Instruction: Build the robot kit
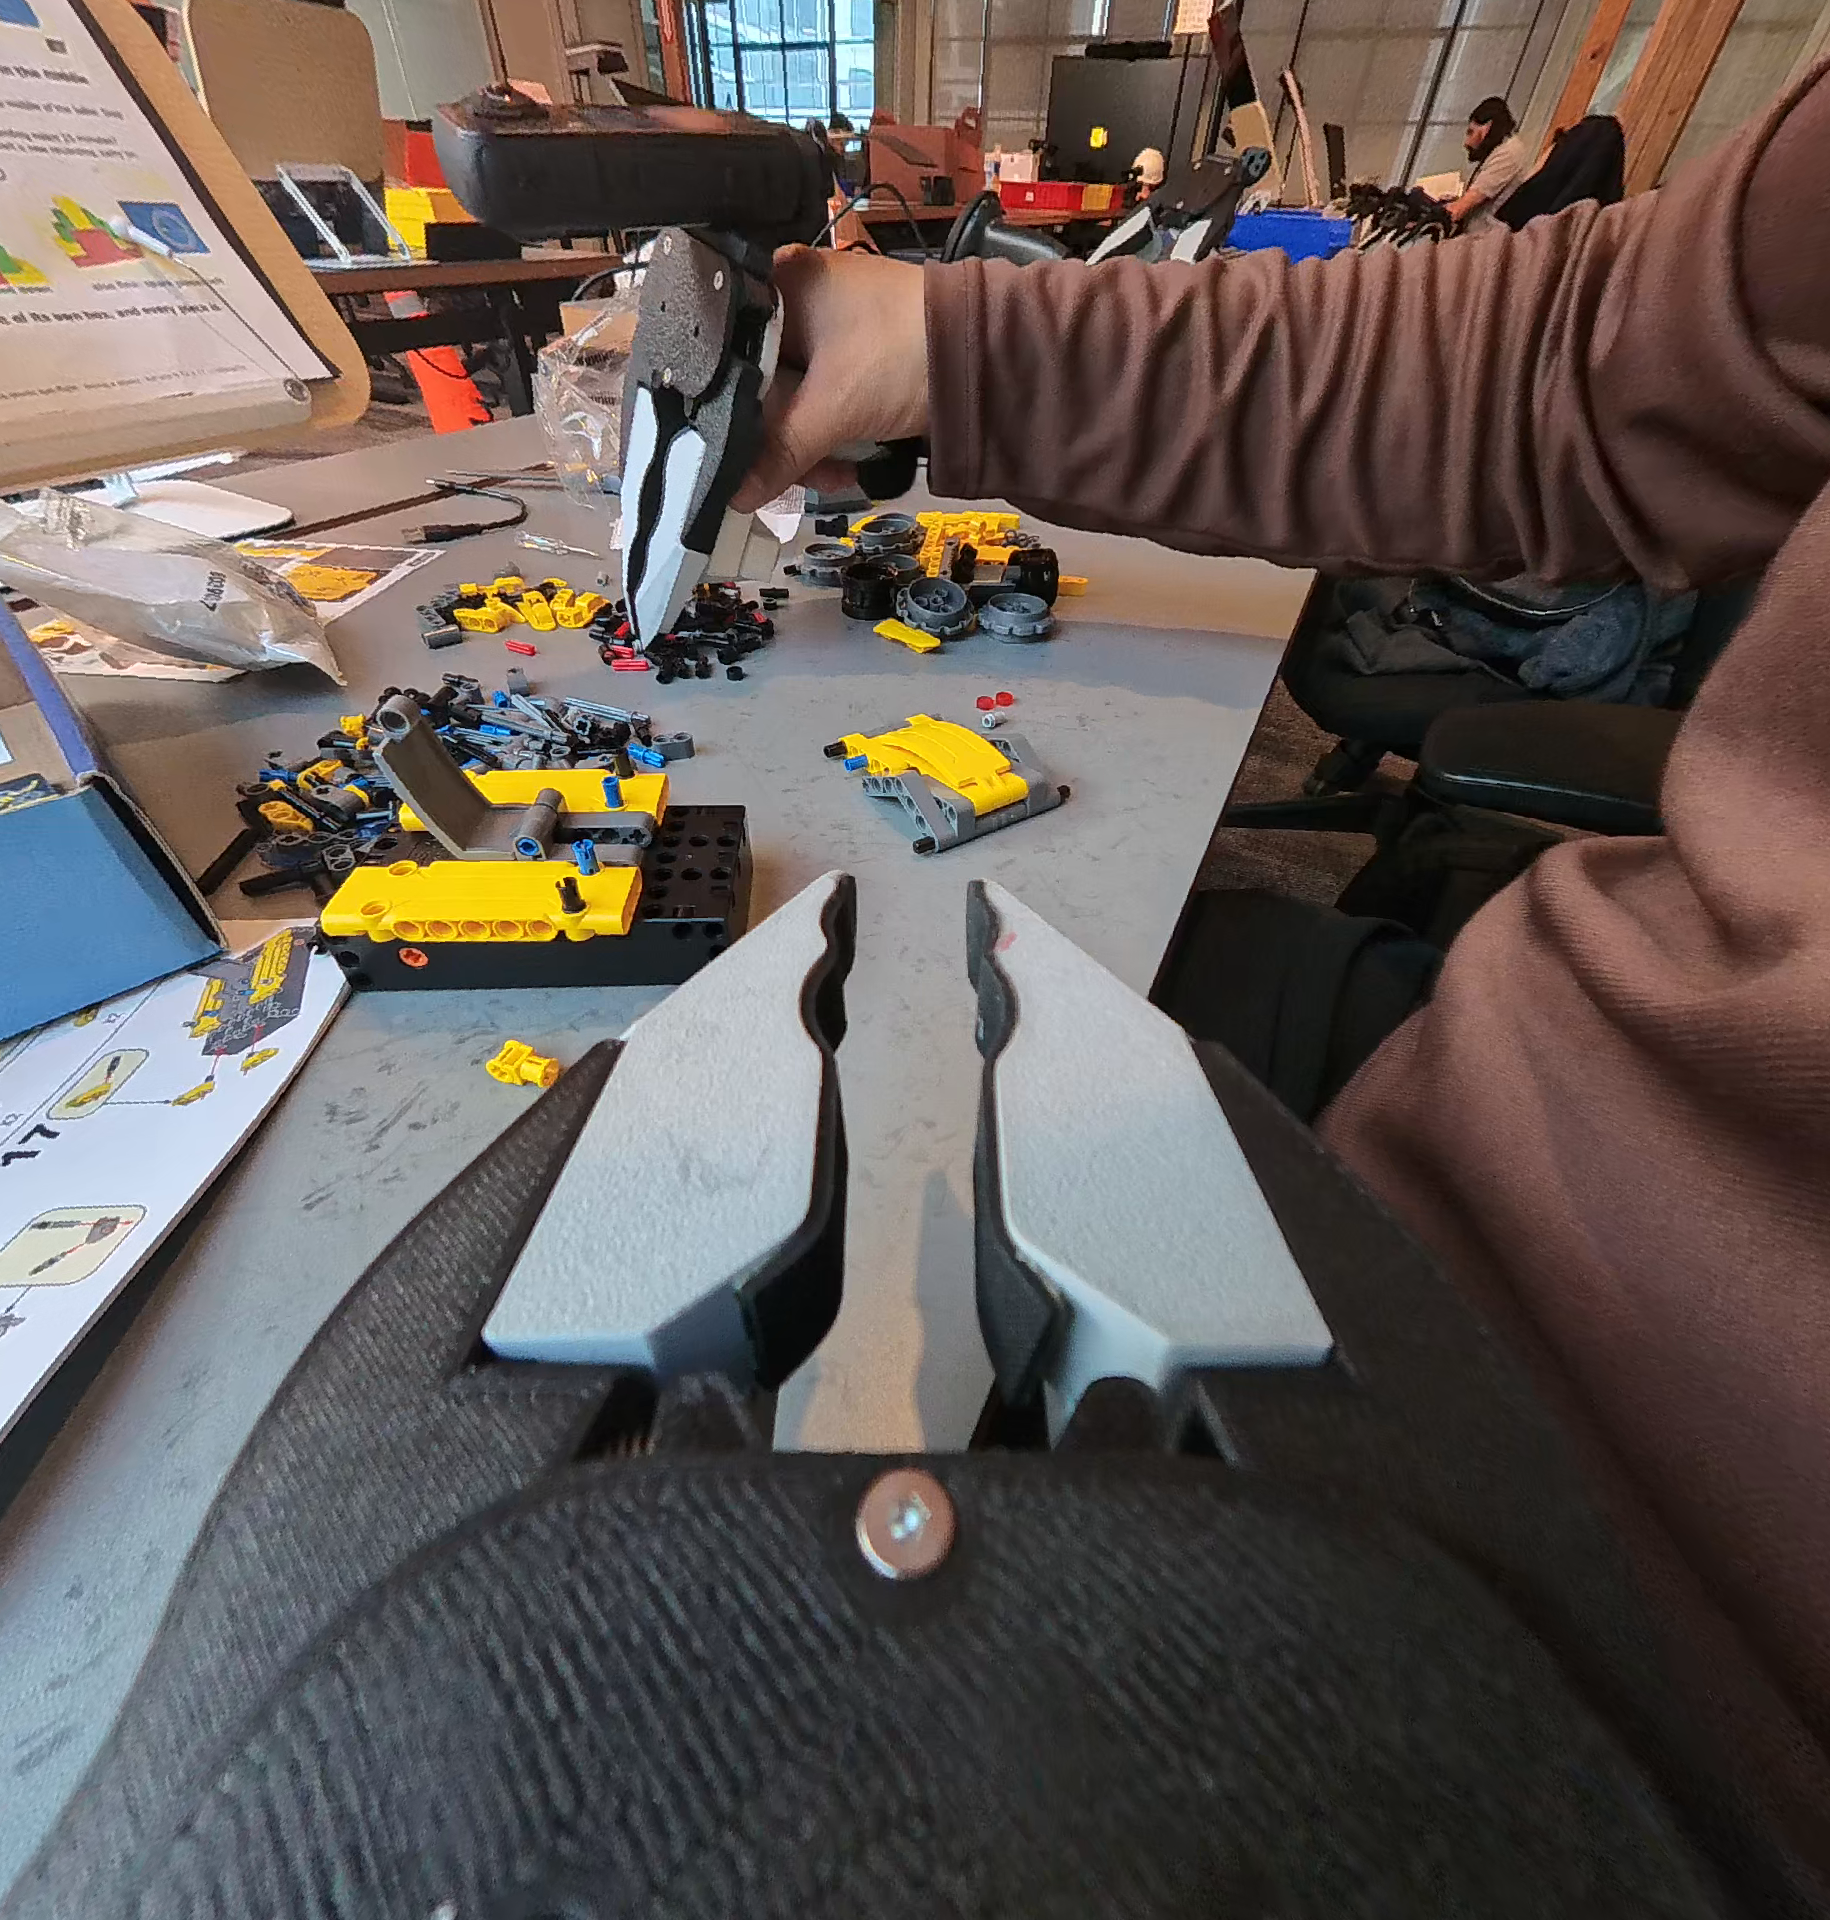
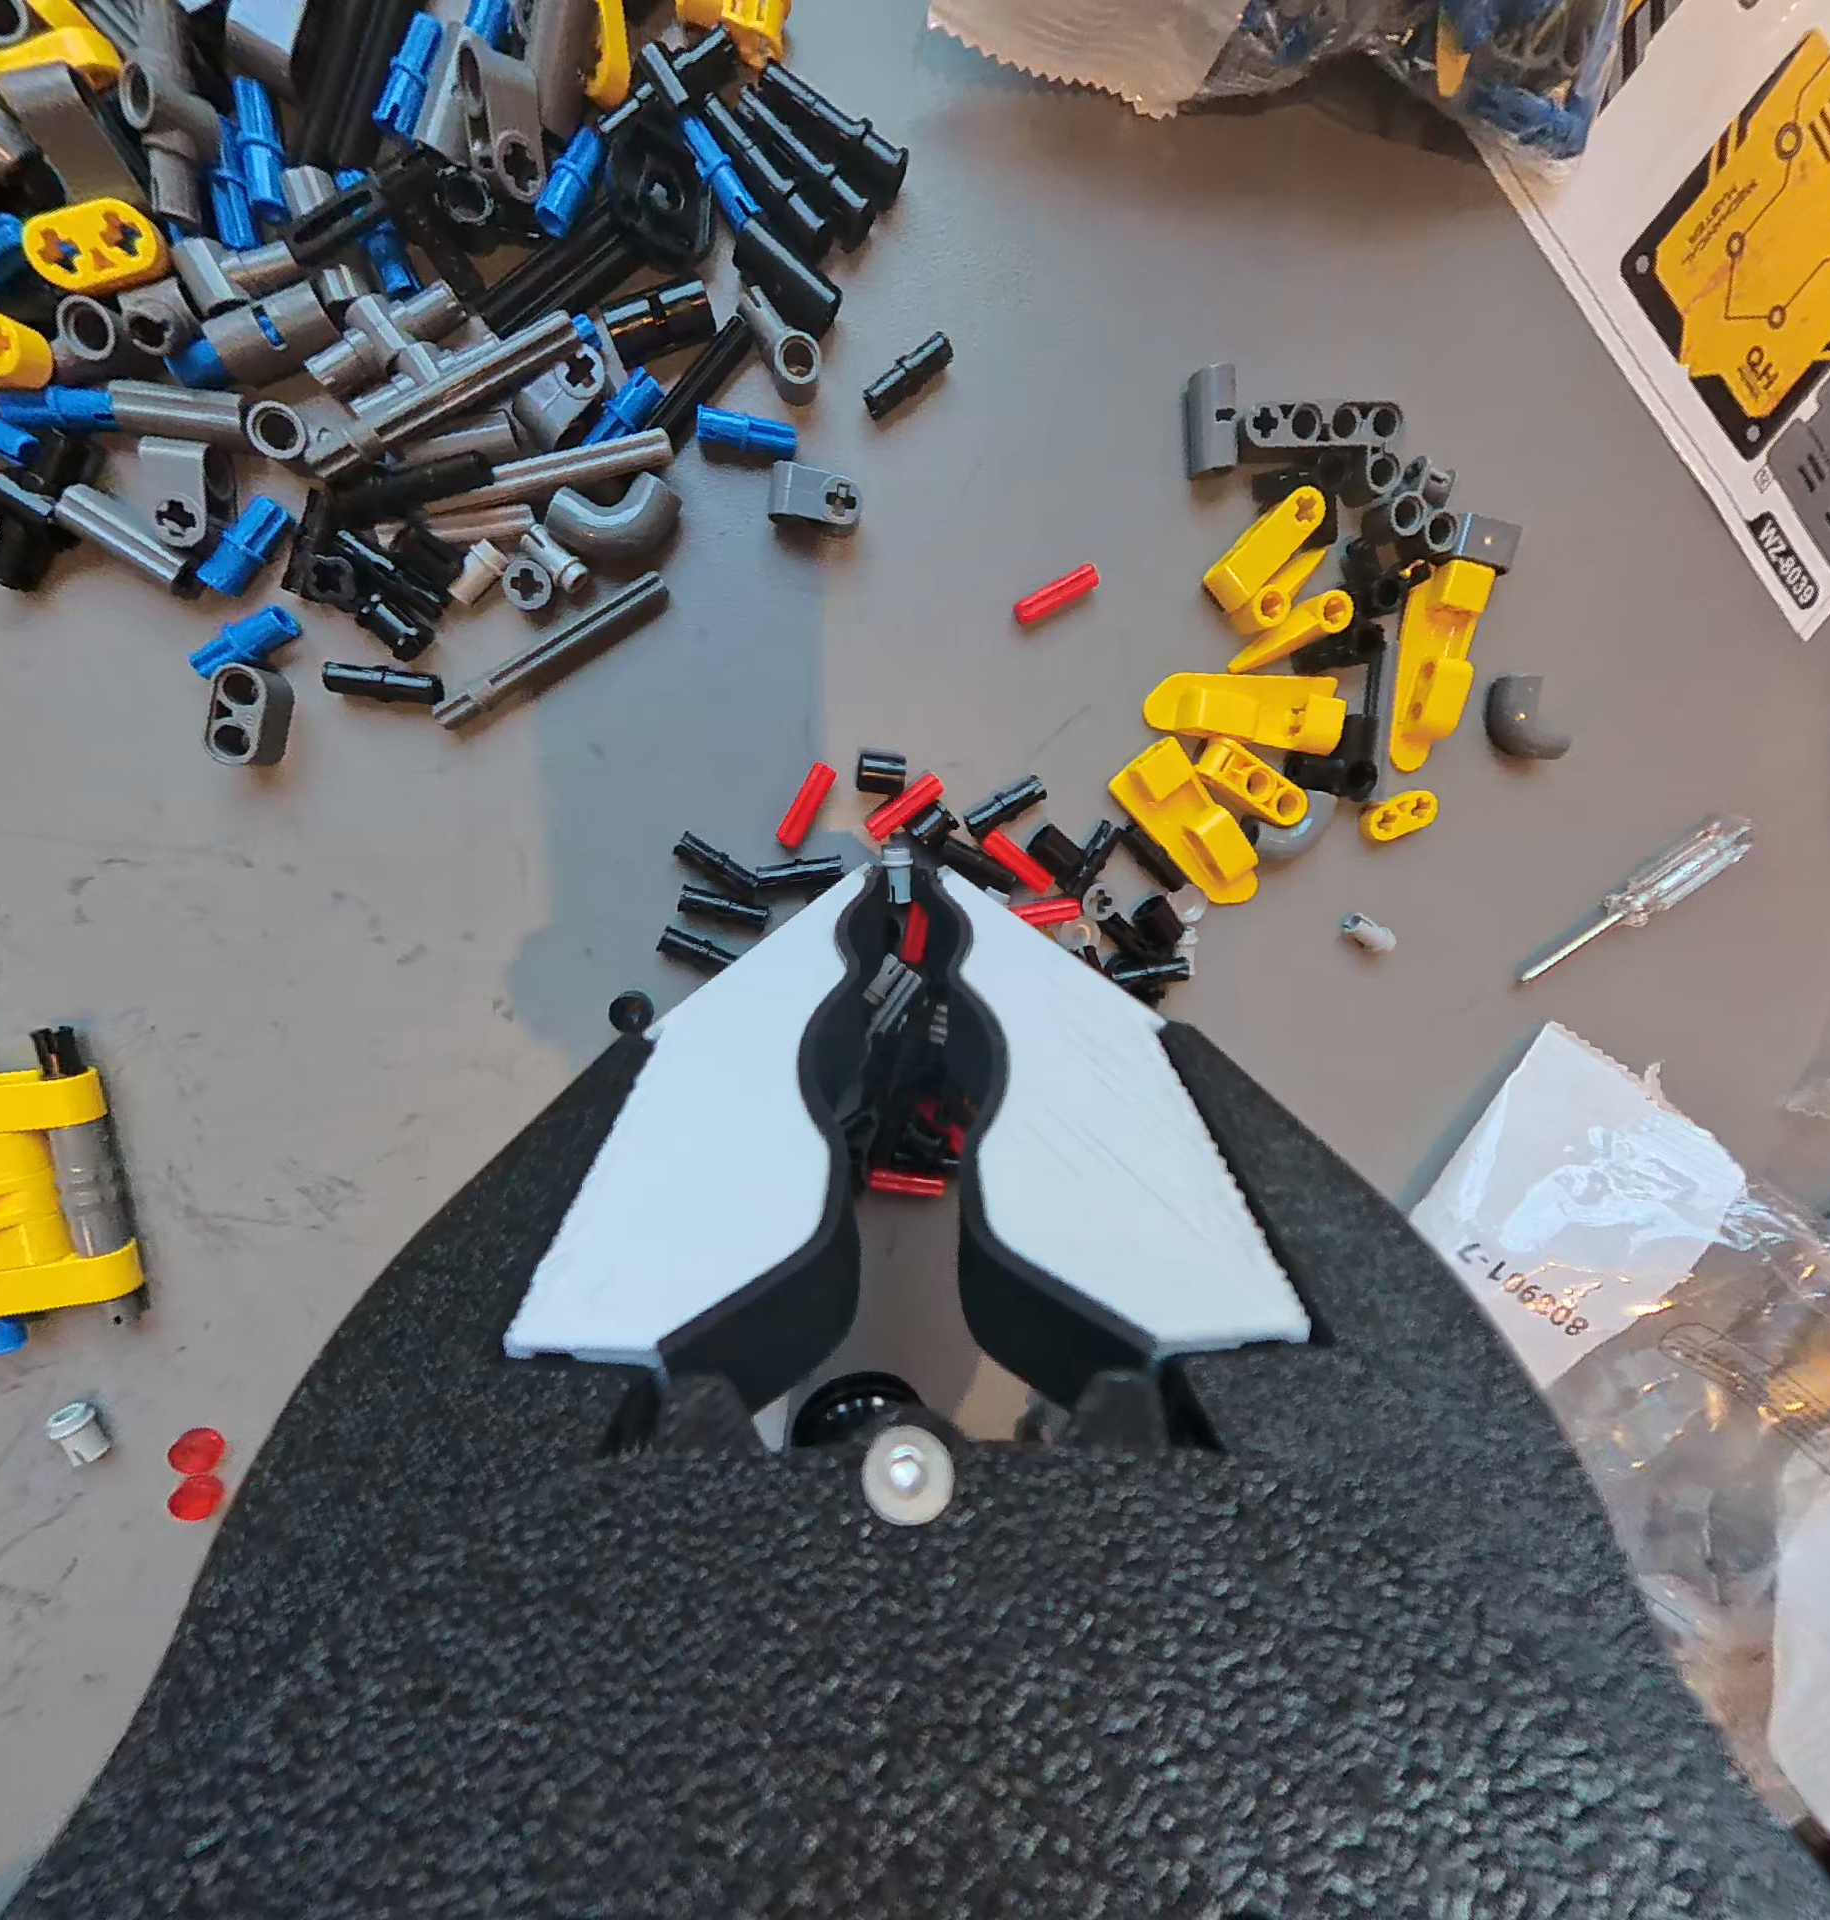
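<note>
Grey table (image 1: 1098, 727), prob. workshop, windows (image 1: 786, 62)

My right gripper (image 2: 898, 871) has its fingertips pinched on a small grey pin (image 2: 896, 871), over a heap of black and red pins (image 2: 1004, 847) on the grey table (image 2: 475, 1039). Yellow connector pieces (image 2: 1254, 717) lie ahead-right of my fingers; a mixed pile of grey, blue and black parts (image 2: 371, 343) sits ahead-left.

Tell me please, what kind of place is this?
Probably a shared workshop or lab. A grey table holds loose toy building pieces and a printed instruction booklet. Behind it stand more desks, with a person seated at one.
</note>
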